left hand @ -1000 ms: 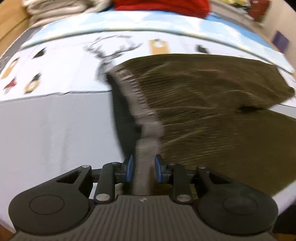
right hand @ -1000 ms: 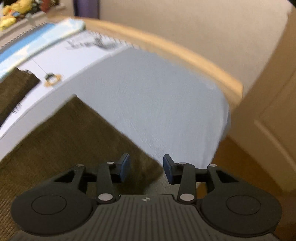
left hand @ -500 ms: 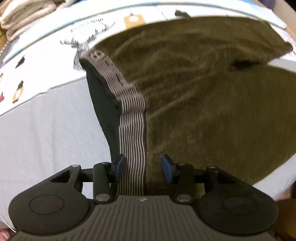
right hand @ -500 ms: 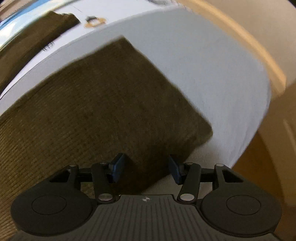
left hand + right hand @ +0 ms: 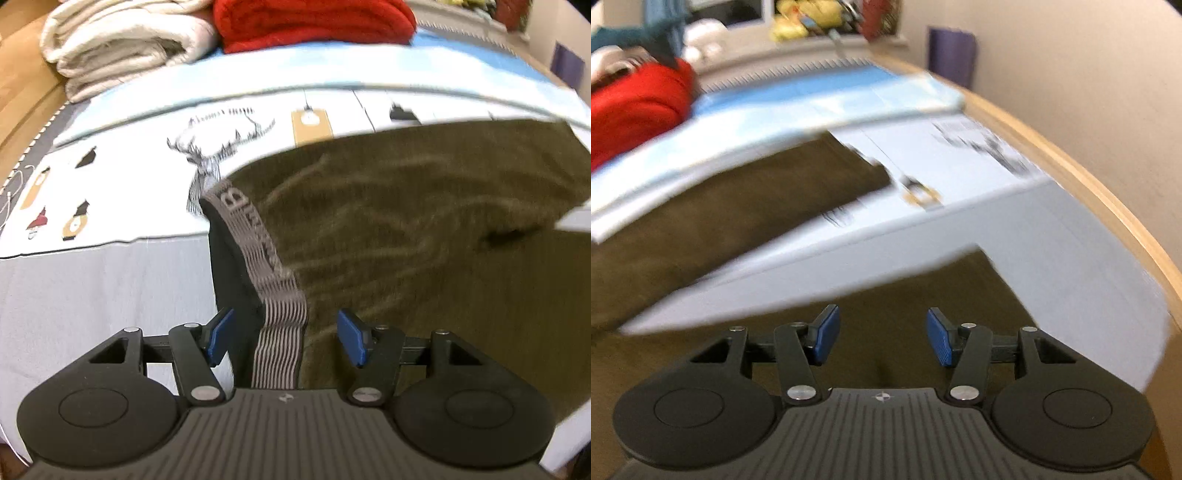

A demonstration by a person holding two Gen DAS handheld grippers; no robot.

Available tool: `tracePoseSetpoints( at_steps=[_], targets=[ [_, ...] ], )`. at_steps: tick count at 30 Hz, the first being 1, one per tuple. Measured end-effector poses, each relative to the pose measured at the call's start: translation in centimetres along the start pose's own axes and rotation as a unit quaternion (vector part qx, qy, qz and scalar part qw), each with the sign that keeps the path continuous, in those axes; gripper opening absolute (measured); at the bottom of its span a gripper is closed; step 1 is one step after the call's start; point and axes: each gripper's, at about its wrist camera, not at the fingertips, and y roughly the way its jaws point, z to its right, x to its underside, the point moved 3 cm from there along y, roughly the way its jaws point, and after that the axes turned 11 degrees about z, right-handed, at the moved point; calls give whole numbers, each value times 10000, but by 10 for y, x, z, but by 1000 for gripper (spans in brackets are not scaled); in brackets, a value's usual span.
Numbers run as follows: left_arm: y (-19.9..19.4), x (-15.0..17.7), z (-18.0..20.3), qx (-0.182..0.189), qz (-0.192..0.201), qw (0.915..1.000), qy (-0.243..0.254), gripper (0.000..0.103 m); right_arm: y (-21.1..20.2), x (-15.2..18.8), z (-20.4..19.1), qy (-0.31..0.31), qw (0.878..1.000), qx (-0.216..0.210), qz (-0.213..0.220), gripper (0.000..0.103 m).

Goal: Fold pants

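Pants (image 5: 424, 240) (olive corduroy) lie spread on the bed sheet (image 5: 92, 295). The left gripper (image 5: 282, 338) has just been opening, the striped waistband (image 5: 280, 332) loose between its parted pads. The right gripper (image 5: 882, 336) gapes over a pant leg (image 5: 886, 295), gripping nothing.

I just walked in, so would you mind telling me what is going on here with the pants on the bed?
A person is folding olive-brown pants spread on a bed, with a gripper in each hand. The left gripper has just been opening; its pads stand clear of the striped waistband that lies between them. The right gripper is open above a pant leg, gripping nothing. The two legs lie apart, not yet folded together.
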Motion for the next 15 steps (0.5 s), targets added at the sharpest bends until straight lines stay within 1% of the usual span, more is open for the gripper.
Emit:
tracePoseSetpoints(
  at_steps=[5,7,13,15],
  targets=[
    [-7,-19,6,-148,392,9984,-378,66,-13,-27,-58,154,9967,-571,560,54],
    [-5,-25,10,-136,406,9979,-484,66,-19,-36,-81,140,9943,-717,782,54],
    [-2,-44,22,-201,585,9959,-653,66,-42,-52,-150,-186,9838,-1235,1285,53],
    [2,-53,27,-147,696,9948,-734,66,-45,-55,-169,-321,9798,-1376,1412,53]
  ],
)
